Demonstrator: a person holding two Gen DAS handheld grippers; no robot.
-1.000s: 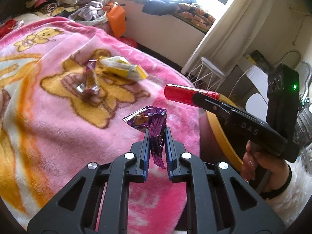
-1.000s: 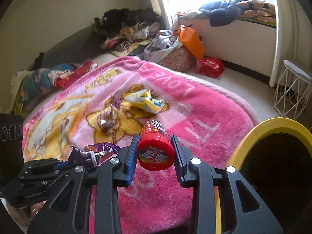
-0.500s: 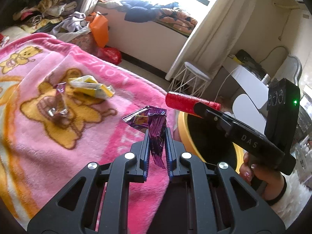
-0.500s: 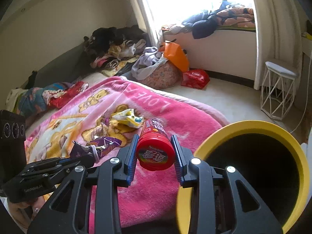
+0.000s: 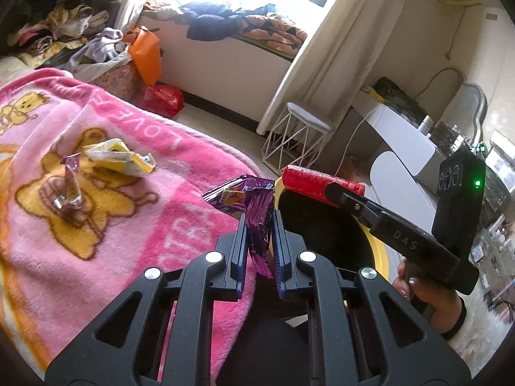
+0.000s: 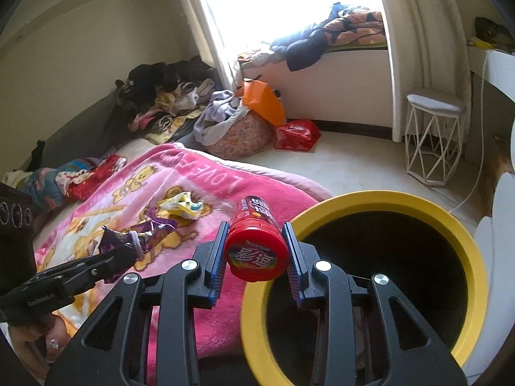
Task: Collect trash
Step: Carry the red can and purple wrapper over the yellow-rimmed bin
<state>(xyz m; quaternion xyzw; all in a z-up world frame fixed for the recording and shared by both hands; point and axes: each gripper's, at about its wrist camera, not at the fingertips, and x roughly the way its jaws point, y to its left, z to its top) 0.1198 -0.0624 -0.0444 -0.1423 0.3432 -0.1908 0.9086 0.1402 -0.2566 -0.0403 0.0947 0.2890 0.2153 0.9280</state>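
Note:
My left gripper is shut on a crumpled purple wrapper, held above the edge of the pink blanket. My right gripper is shut on a red candy tube, just left of the rim of a yellow bin with a dark inside. In the left wrist view the red tube and right gripper hover over the bin. A yellow wrapper and a silvery wrapper lie on the blanket.
A white wire stool stands on the floor beyond the bin. A red bag, an orange bag and piles of clothes sit near the window bench. A white desk is at the right.
Both grippers have swung right with their loads, away from the blanket's middle toward the yellow bin, which now fills more of the right wrist view. Both grips are unchanged.

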